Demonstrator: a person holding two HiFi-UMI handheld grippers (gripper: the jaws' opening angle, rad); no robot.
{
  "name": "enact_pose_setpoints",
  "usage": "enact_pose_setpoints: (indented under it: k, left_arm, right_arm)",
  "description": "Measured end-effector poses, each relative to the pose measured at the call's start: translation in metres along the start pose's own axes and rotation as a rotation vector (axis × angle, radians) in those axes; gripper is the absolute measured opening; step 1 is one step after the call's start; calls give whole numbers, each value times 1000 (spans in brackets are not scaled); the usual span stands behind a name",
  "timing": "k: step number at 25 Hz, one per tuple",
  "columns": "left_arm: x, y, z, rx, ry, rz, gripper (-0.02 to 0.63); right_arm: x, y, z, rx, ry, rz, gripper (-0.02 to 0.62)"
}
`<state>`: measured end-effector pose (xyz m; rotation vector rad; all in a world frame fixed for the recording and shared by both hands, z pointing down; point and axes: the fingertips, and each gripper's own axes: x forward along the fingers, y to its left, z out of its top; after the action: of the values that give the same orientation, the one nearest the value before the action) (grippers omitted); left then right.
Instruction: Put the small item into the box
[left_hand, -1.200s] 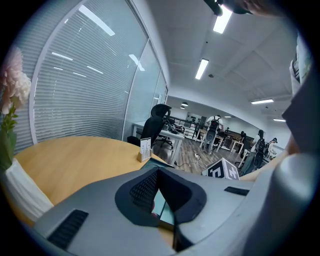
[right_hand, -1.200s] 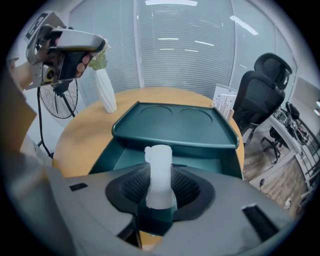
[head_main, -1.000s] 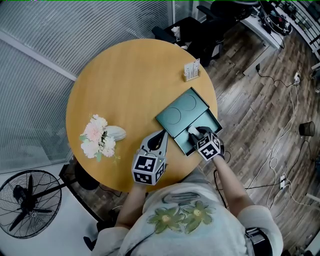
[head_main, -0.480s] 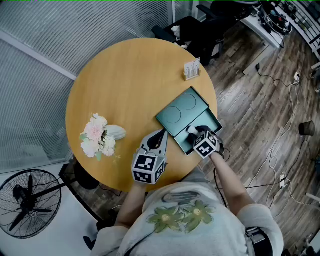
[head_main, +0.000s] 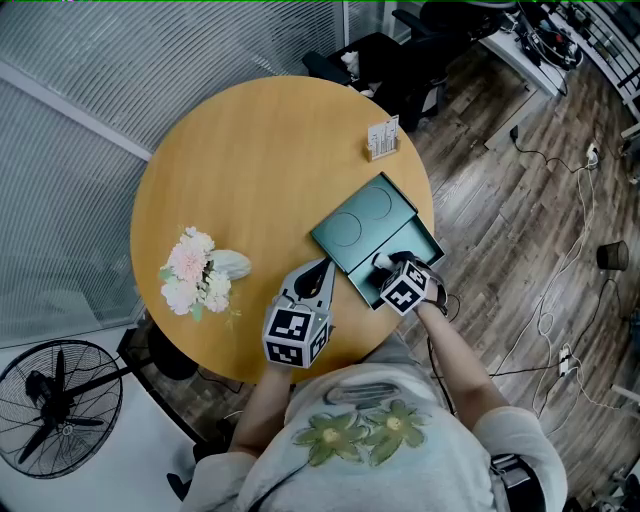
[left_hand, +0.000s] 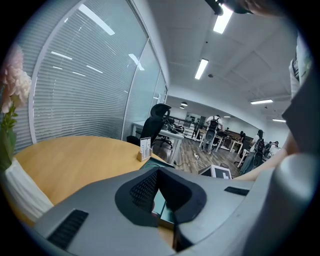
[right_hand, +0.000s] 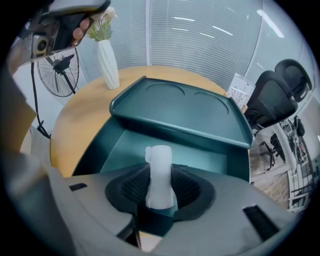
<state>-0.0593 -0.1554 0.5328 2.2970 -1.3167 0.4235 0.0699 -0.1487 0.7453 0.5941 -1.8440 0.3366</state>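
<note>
Near right edge of the bench (head_main: 240, 160), at the open green box (head_main: 418, 240): the right gripper (head_main: 386, 266) has its nose over the box's near side. The small white item (right_hand: 159, 175) stands upright between the pads.

Change over the last second: in the head view the right gripper's marker cube has slid a little to the left and turned slightly, while the item has stayed over the same near part of the box. The jaws are now opening. The pads still look to be touching the item on both sides, so I judge the pinch to be loosening, not yet let go.

Meaning for the task: this reads as the release step, with placement nearly done. In the right gripper view the item's lower end sits right above the box's near wall, with the box floor just beyond it. It could catch on that wall or tip as it falls, and I cannot tell how far above the floor it hangs.

Left gripper (head_main: 316, 276): resting on the bench just left of the box, tips pressed together on nothing, idle.

Box lid (head_main: 362, 222): lies across the far half of the box, clear of the drop spot.

Vase of flowers (head_main: 200, 272): well left, not involved.
</note>
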Motion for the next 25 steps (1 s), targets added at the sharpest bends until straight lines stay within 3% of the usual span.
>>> enact_pose_setpoints:
  k: [17,25]
  left_arm:
    - [-3,-5,-3,6,-6,-21,0]
    - [-4,-15,-1,11,-18,-47,0]
  right_arm:
    - [-6,3,0,34,-13,0,201]
    - [-39,-7,9,152,-153,-32,201]
